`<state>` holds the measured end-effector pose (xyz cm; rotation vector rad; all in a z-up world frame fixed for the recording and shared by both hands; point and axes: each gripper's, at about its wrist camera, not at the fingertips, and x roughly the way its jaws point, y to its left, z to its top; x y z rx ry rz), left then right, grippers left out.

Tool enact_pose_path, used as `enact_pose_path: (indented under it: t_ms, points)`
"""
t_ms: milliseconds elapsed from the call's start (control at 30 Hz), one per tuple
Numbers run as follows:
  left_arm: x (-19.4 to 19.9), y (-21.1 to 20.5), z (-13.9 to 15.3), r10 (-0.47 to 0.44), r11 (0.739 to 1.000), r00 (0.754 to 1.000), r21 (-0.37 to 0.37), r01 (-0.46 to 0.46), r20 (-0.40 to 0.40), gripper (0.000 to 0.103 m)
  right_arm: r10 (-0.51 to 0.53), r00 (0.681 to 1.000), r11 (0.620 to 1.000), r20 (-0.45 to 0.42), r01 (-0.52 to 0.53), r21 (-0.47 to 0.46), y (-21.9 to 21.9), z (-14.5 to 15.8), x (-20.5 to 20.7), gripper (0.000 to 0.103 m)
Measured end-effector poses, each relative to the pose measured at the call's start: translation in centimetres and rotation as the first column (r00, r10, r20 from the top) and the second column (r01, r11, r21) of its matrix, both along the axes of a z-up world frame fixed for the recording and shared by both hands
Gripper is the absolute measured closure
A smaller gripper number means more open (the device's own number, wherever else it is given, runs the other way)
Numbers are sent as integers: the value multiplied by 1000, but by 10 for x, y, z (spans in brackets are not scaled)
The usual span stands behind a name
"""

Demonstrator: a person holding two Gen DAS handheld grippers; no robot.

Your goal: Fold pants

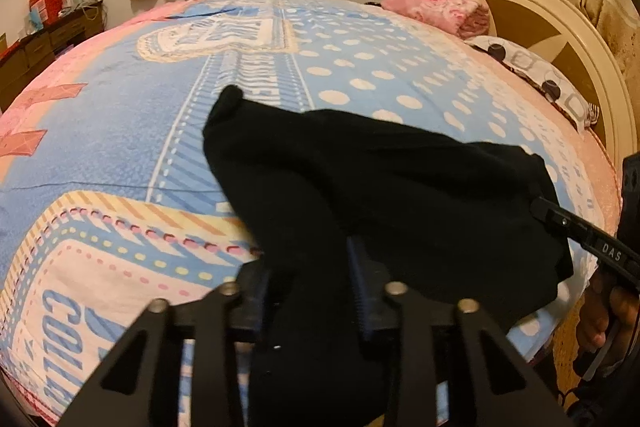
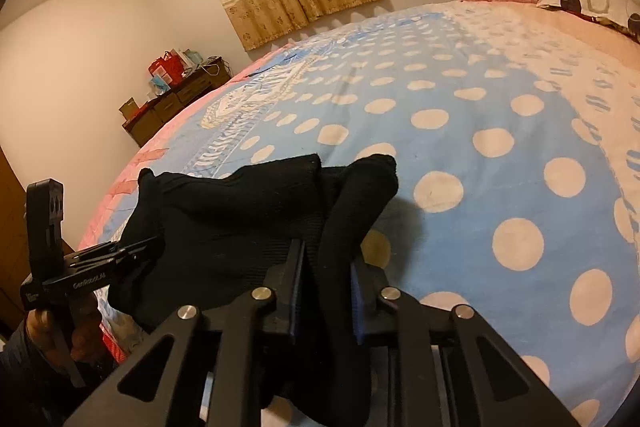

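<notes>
While both hand-held grippers, left (image 1: 312, 291) and right (image 2: 328, 291), clamp them, black pants (image 1: 380, 195) stretch along the bed's (image 1: 120, 147) near edge.

Warm dim indoor light, strong fisheye edge distortion.

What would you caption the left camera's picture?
Both grippers, left and right, clamp black pants above a patterned bedspread.

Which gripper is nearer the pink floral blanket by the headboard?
Right. The right gripper grips the black pants on the side toward the pink floral blanket; the left gripper grips their far side.
</notes>
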<state>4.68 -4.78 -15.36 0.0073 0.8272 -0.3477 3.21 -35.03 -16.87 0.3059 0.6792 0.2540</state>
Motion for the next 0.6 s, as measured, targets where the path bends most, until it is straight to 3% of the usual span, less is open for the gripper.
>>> enact_pose_path:
  t_ms: [167,600]
  points:
    - [-5,-5,7,-10,999,1000,38,9,19,79,2,1000,1000,28,-1,-29,5,9,-7,86]
    - [-16,-4,25,-13,998,999,60,10,51,80,37,998,996,51,-33,-88,15,35,-4,86]
